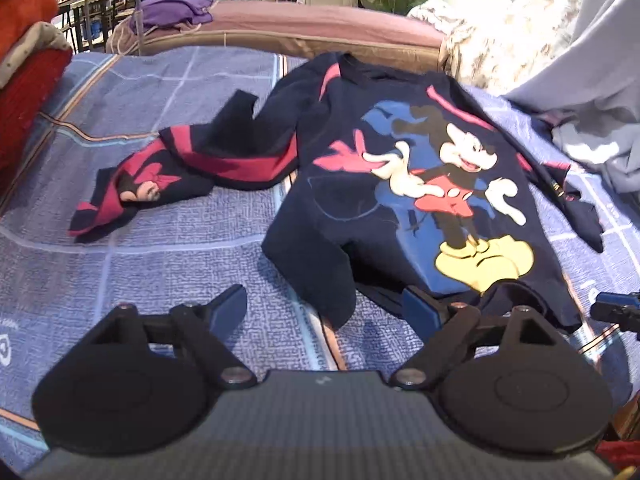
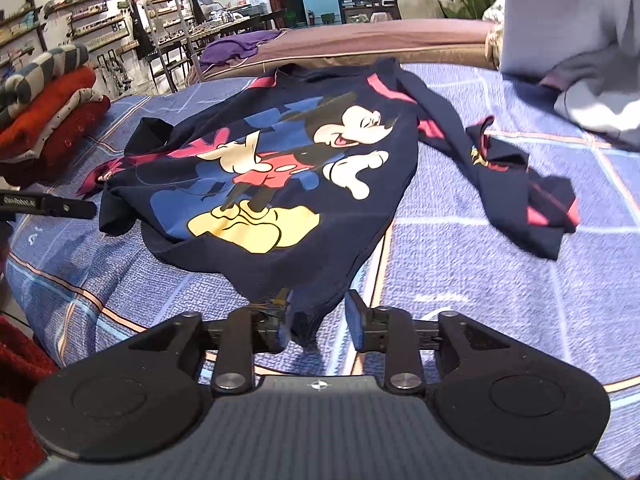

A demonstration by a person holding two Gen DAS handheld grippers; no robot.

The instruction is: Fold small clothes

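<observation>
A small navy sweatshirt with a cartoon mouse print lies face up on the blue checked bed cover; it also shows in the right wrist view. Its left sleeve with red stripes lies crumpled out to the left. Its other sleeve lies bunched to the right. My left gripper is open, its jaws either side of the lower left hem corner. My right gripper is open with the lower right hem corner between its jaws, and its tip shows in the left wrist view.
A stack of folded red and striped clothes sits at the left of the bed. Grey cloth is piled at the right. A purple garment lies on the brown mattress behind. The bed cover spreads around the shirt.
</observation>
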